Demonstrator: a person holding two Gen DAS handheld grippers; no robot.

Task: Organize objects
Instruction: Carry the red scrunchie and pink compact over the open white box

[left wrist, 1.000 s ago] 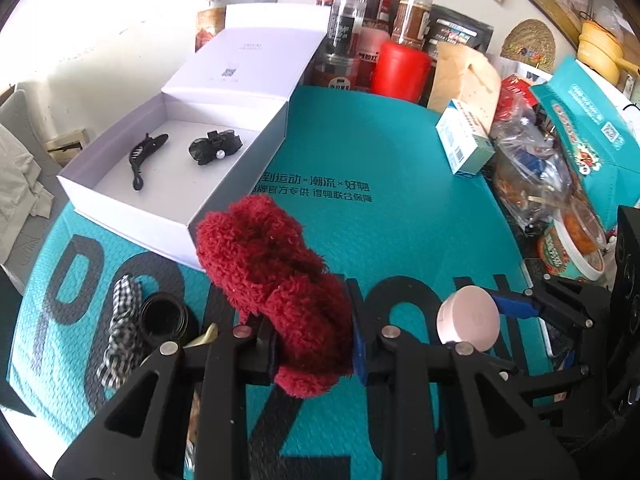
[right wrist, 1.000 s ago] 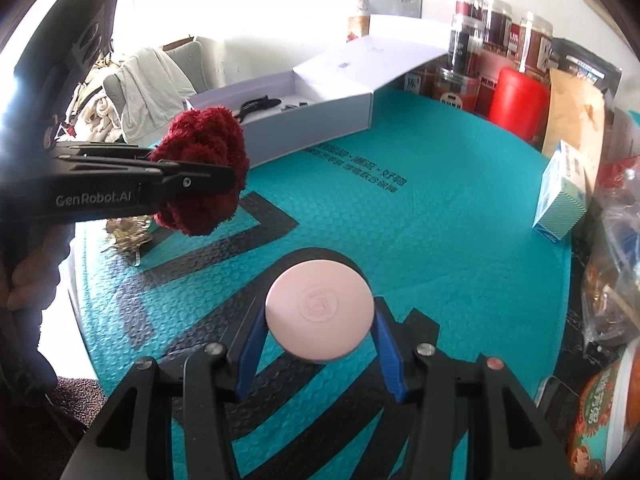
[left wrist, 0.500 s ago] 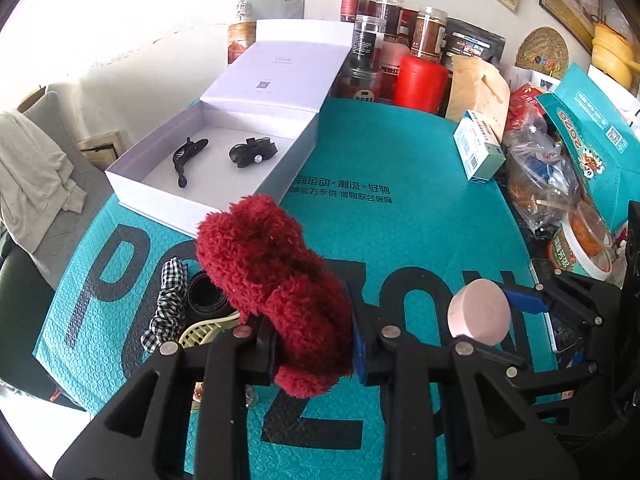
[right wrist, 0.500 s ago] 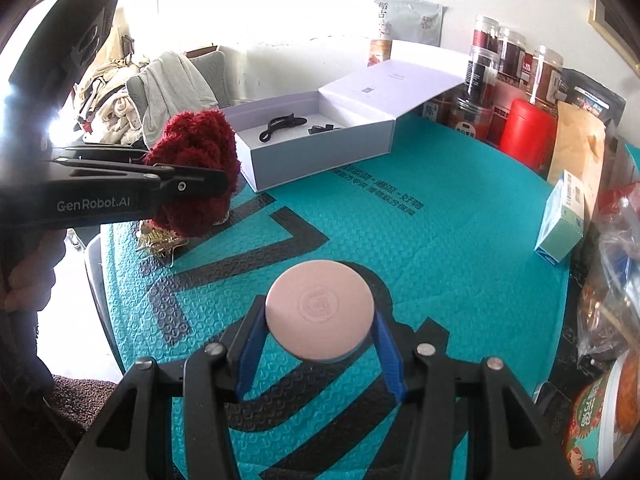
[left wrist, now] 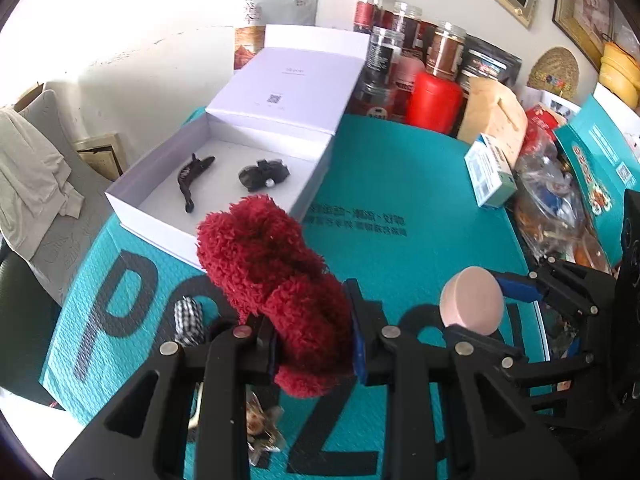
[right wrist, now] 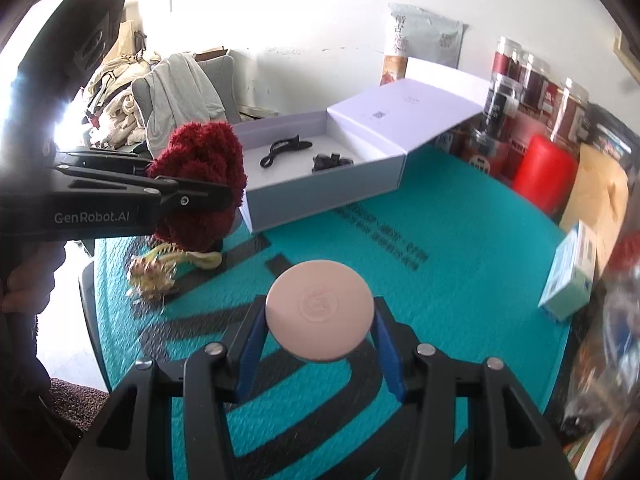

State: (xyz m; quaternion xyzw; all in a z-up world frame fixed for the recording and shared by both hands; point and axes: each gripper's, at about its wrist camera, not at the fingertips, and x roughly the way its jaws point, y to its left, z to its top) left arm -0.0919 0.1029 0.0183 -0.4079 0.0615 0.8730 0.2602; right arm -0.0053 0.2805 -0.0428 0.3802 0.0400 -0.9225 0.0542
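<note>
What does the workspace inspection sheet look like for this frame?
Surface: teal mat with black lettering covers the table.
Job's things: open white box holds a black clip and a black bow; red scrunchie and pink disc are held above the mat.
Clutter: checked scrunchie and gold clips lie on the mat; jars, red canister, small carton and bags crowd the far and right edges.
Grippers: left claw shut on the red scrunchie; right claw shut on the pink disc.
Cables: nothing seen.
Surroundings: white wall, clothes-piled chair.
</note>
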